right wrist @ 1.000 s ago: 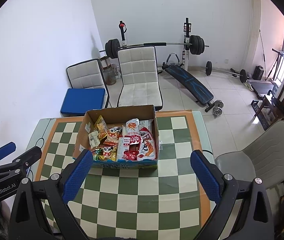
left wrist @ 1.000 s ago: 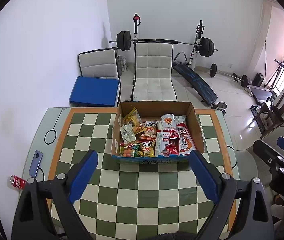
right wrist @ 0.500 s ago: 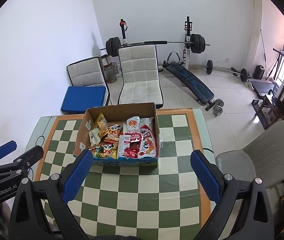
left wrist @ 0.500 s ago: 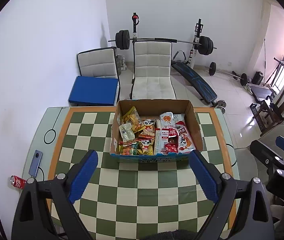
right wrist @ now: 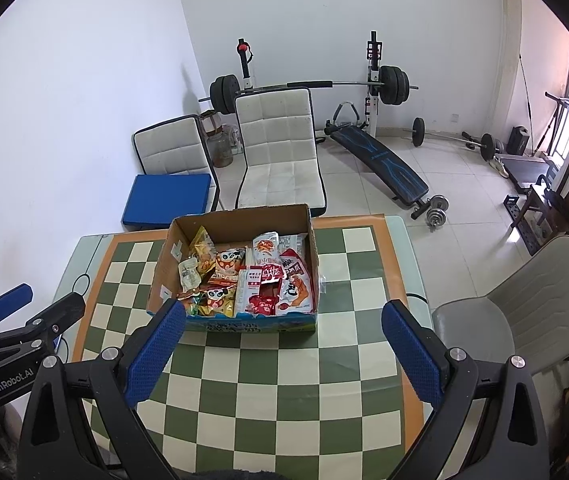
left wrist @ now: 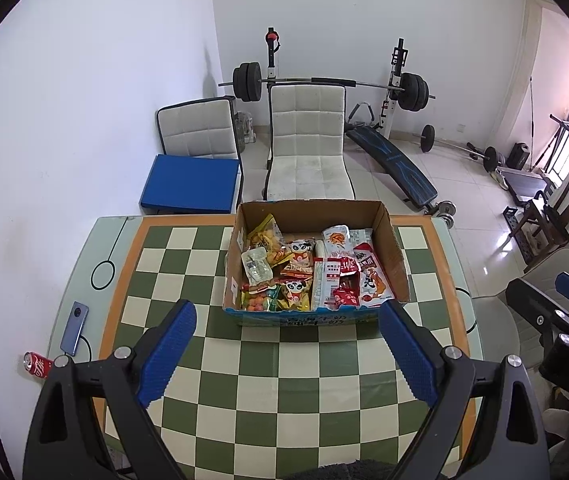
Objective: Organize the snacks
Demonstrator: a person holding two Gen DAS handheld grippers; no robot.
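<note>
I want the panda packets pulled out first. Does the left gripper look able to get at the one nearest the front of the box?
Probably yes. The left gripper is open and empty, the cardboard box is open-topped, and the front panda packet lies on top, uncovered.

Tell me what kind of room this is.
Probably a spare room at home used as a gym: a barbell rack and a sit-up bench stand behind a checkered table holding a cardboard box of snacks.
</note>
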